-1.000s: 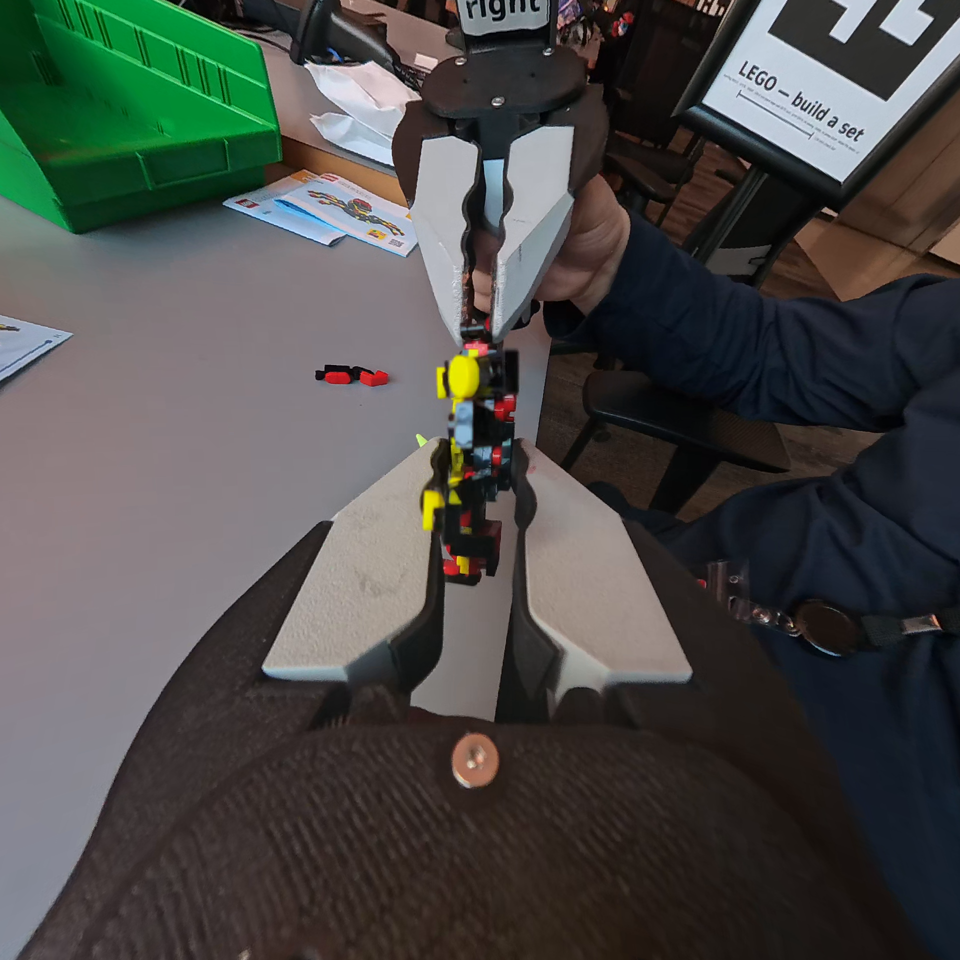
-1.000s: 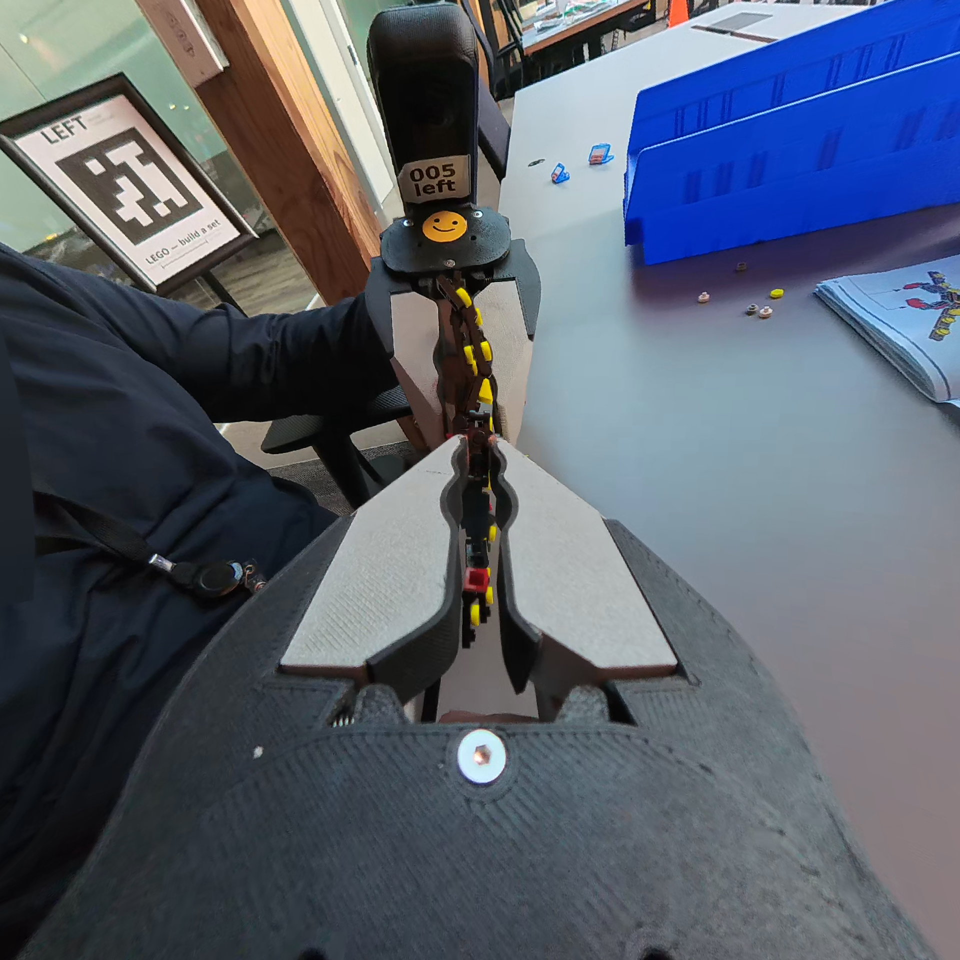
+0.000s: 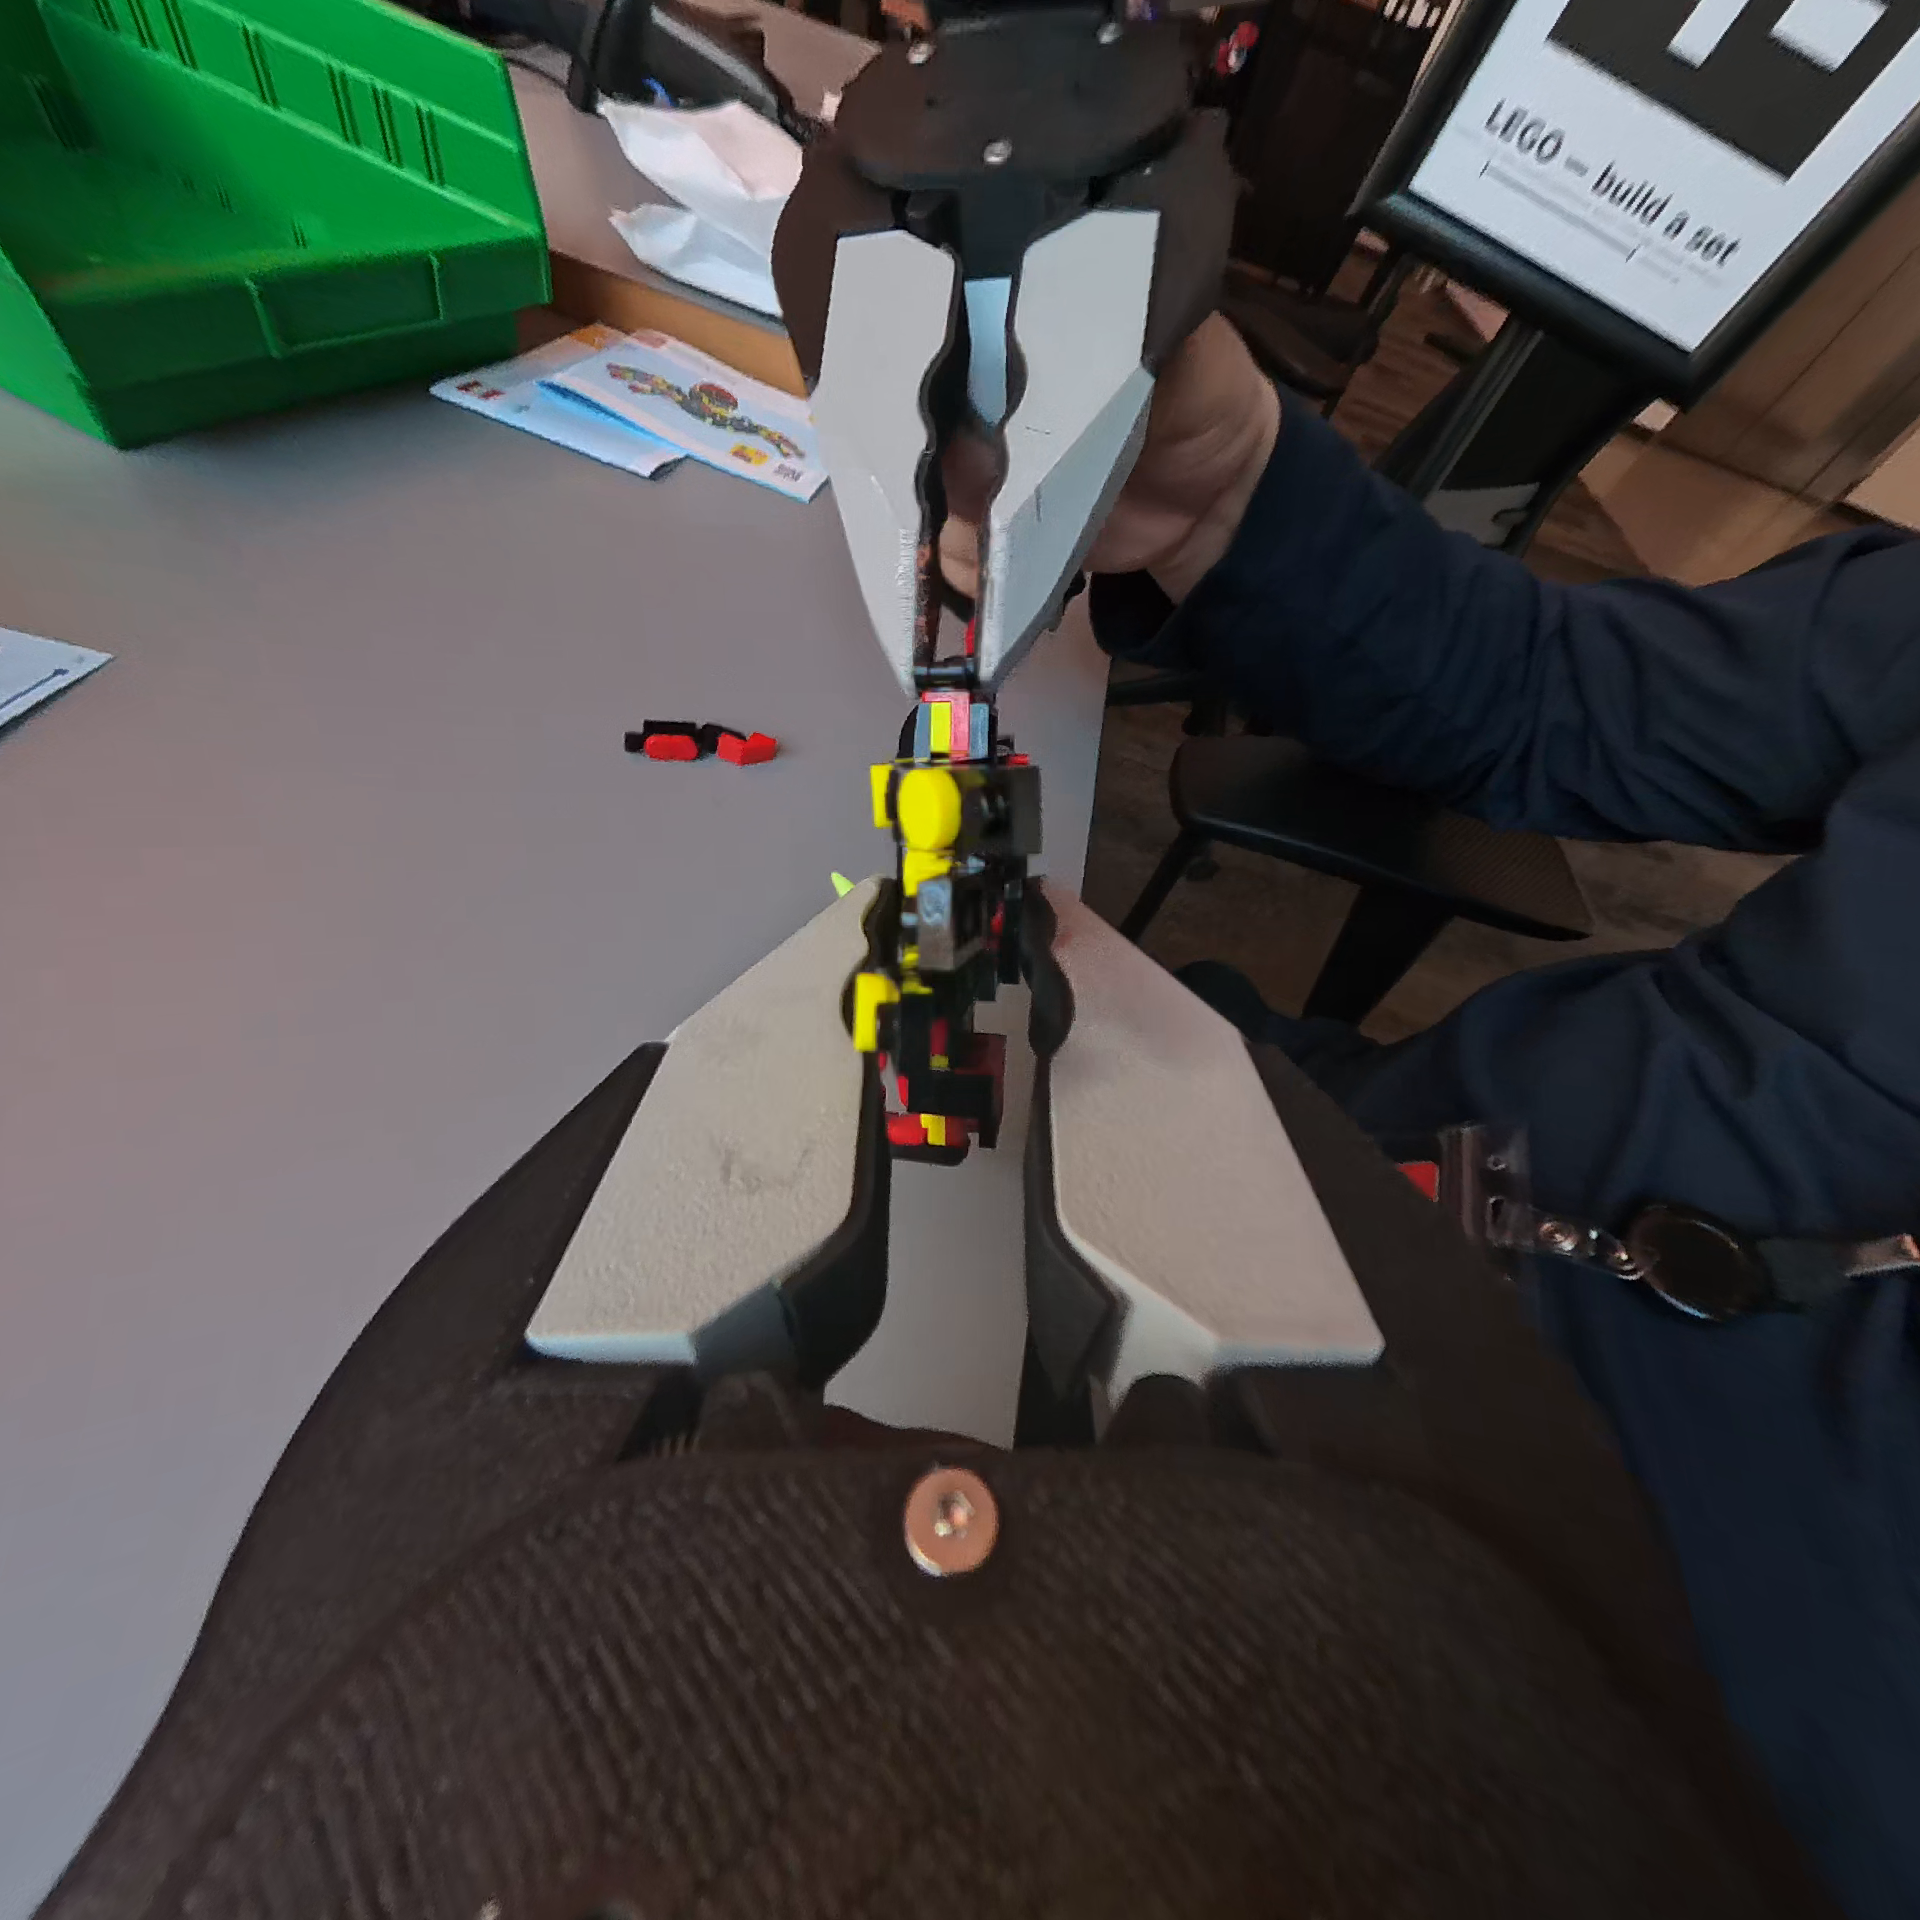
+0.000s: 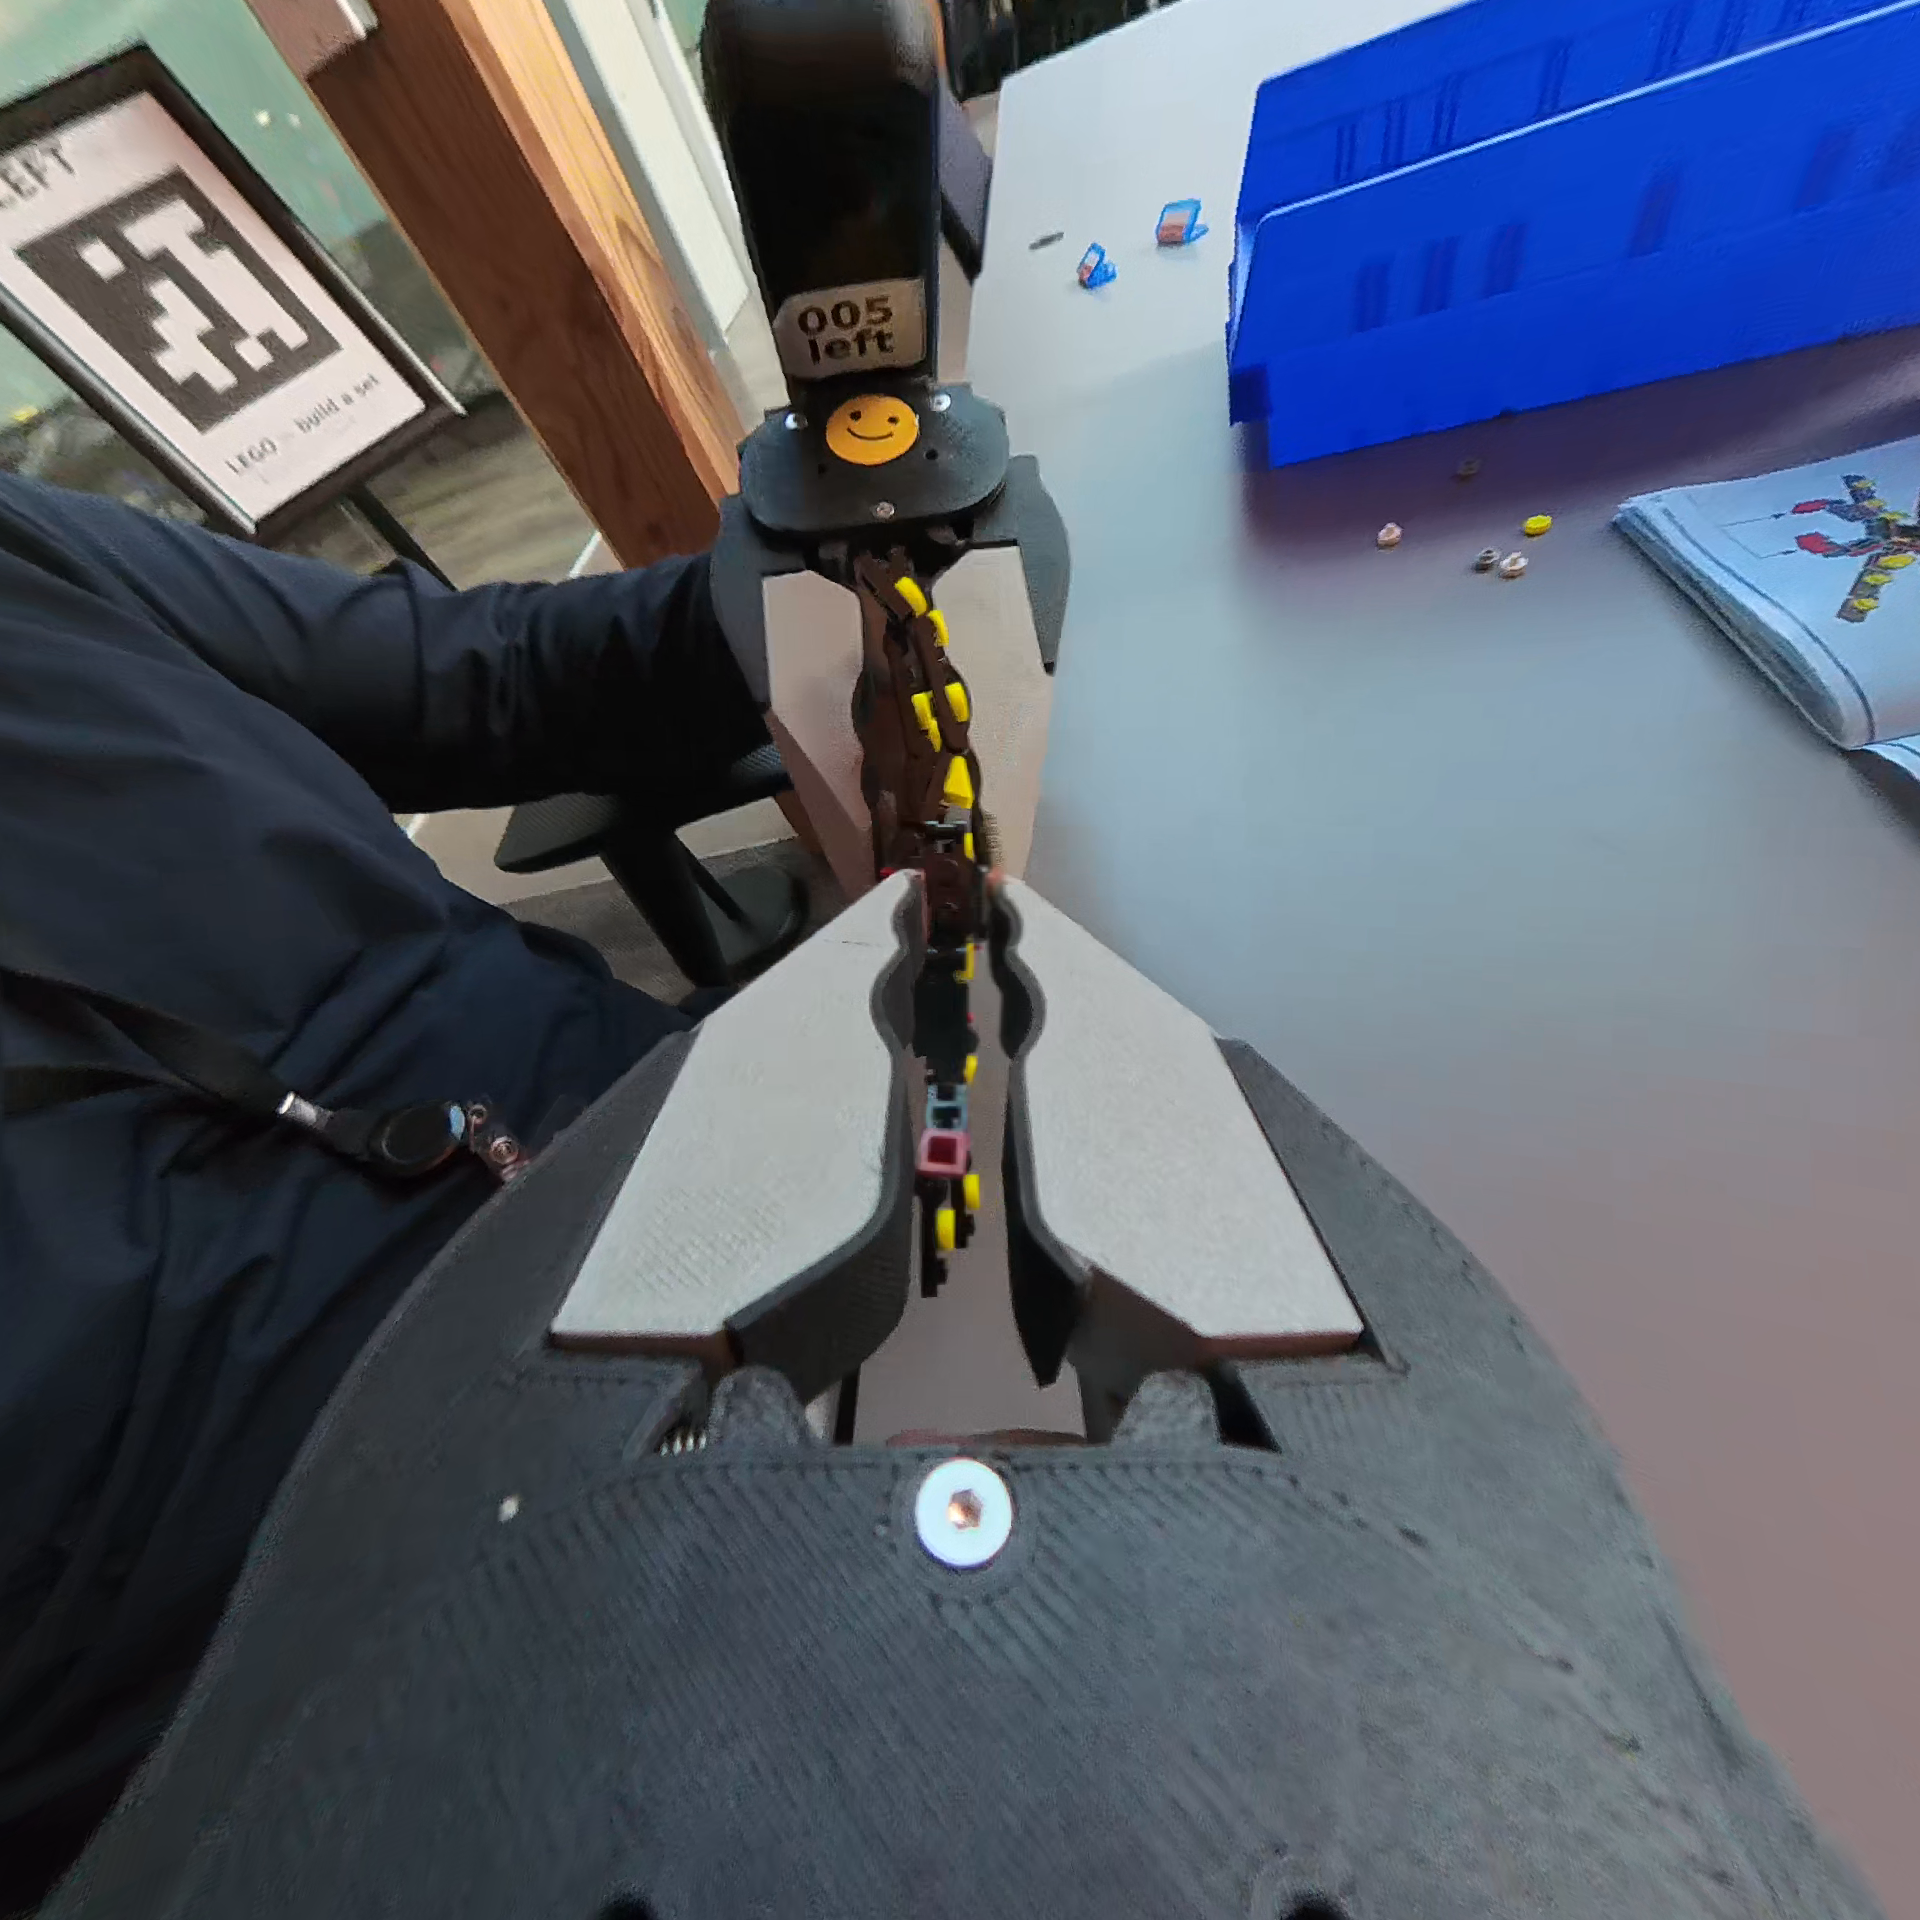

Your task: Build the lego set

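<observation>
A black, yellow and red lego model is held in the air between both grippers, over the grey table's edge. My left gripper is shut on the model's body. My right gripper comes from the far side, tips shut on the model's striped top end. In the right wrist view my right gripper is shut on a long black and yellow limb that runs back between its jaws. The left gripper faces it, shut on the same model.
A green bin, instruction booklets and a loose red and black piece lie on the table to the left. A blue bin, a booklet and small round pieces lie to the right. A person's dark sleeve and a sign stand are beside the table.
The right gripper's tips now sit a little farther from the yellow stud, exposing a red, yellow and black striped part between them. Both grippers stay shut.
</observation>
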{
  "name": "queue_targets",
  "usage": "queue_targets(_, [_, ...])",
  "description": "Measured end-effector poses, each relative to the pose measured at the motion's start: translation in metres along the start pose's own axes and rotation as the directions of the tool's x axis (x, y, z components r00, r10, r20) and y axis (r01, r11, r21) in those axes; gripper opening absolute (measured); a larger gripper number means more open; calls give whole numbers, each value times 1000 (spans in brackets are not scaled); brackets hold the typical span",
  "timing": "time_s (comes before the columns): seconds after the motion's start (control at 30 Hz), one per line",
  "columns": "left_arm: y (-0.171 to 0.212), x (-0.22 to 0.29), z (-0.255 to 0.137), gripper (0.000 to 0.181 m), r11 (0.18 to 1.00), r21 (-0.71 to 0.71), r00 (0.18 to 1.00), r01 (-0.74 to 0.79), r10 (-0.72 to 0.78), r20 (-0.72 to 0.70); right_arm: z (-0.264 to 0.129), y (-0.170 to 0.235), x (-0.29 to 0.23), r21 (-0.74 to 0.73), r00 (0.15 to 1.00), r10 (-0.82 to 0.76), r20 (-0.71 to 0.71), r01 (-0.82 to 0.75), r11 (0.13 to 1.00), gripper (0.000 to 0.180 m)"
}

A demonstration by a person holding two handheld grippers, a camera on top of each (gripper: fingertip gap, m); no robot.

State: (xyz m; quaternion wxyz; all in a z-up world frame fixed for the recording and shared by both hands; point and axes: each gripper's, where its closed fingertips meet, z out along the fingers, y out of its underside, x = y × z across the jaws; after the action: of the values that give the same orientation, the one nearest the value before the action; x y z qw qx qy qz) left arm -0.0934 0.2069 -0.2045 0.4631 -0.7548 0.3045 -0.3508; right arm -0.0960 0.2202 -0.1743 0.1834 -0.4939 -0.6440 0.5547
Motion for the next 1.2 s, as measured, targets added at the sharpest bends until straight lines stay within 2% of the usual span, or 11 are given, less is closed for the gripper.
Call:
queue_targets(0.13, [-3,0,-2,21,1000,13,1000,-15,15,6,-17,-16,4,80,1000,0,-30,2,997,13])
queue_targets(0.2, [-5,-3,-4,21,999,28,999,-25,25,23,-28,-16,10,64,996,-8,-86,14,998,19])
queue_targets(0.37, [-14,-27,-25,20,980,-7,954,-199,195,228,-75,35,62,-153,906,-38,-423,-30,988,18])
queue_targets(0.43, [-14,-45,-34,20,942,-105,863,-318,333,381,-75,57,67,-186,899,10,-438,-101,977,17])
queue_targets(0.53, [-8,-71,-41,20,830,-324,644,-455,558,523,-59,80,68,-251,906,24,-422,-142,957,20])
queue_targets(0.63, [3,-85,-38,20,673,-520,417,-526,737,531,-48,84,78,-310,875,-55,-480,-110,944,22])
queue_targets(0.73, [2,-89,-35,20,510,-632,184,-584,841,509,-29,65,67,-254,890,-95,-445,-24,967,20])
queue_targets(0.8, [0,-90,-33,20,452,-659,90,-601,858,507,-18,49,58,-198,892,-122,-436,37,979,21])
queue_targets(0.93, [1,-88,-28,20,384,-695,-5,-609,873,487,4,21,37,-102,885,-180,-430,150,983,16])
queue_targets(1.07, [5,-86,-22,20,372,-704,-6,-605,882,471,19,8,17,-70,884,-251,-395,243,967,7])
queue_targets(1.2, [5,-80,-16,20,375,-690,7,-619,882,472,28,15,19,-111,886,-266,-381,242,964,1])
